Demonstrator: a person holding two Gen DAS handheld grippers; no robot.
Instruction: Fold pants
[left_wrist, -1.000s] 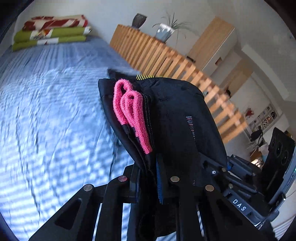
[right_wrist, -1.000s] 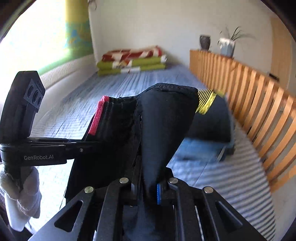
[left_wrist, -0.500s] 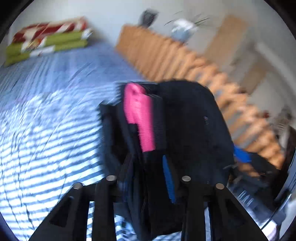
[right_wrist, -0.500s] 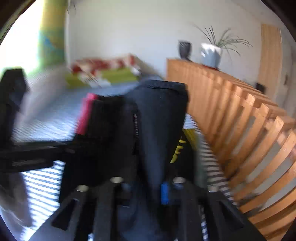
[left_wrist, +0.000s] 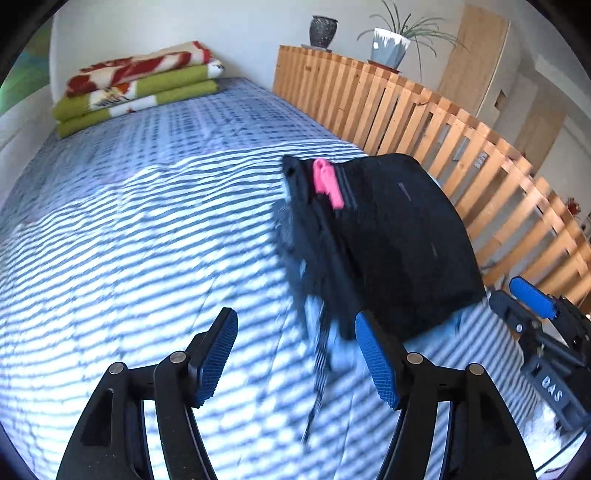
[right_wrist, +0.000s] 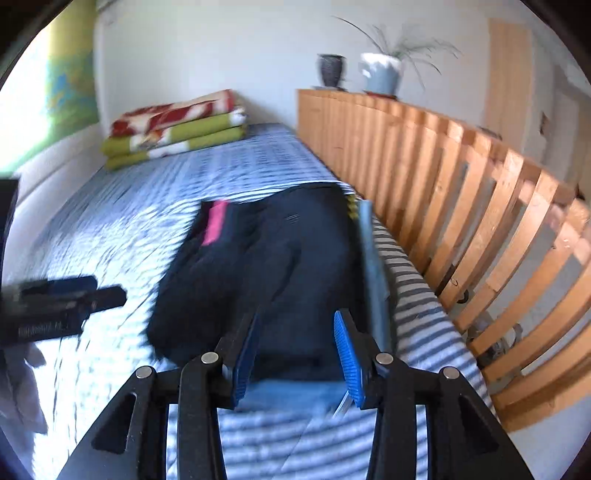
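Striped bedding (left_wrist: 129, 258) is bearing the folded black pants (left_wrist: 388, 240) beside the wooden slat rail (left_wrist: 424, 110). Left gripper (left_wrist: 295, 354) and right gripper (right_wrist: 295, 354) have just been opening, both standing parted and gripping nothing.

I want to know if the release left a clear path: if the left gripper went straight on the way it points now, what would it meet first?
Most likely the striped bedcover. The left gripper stands open with only cover between its fingers; the folded black pants lie just right of that line, though depth is unclear.
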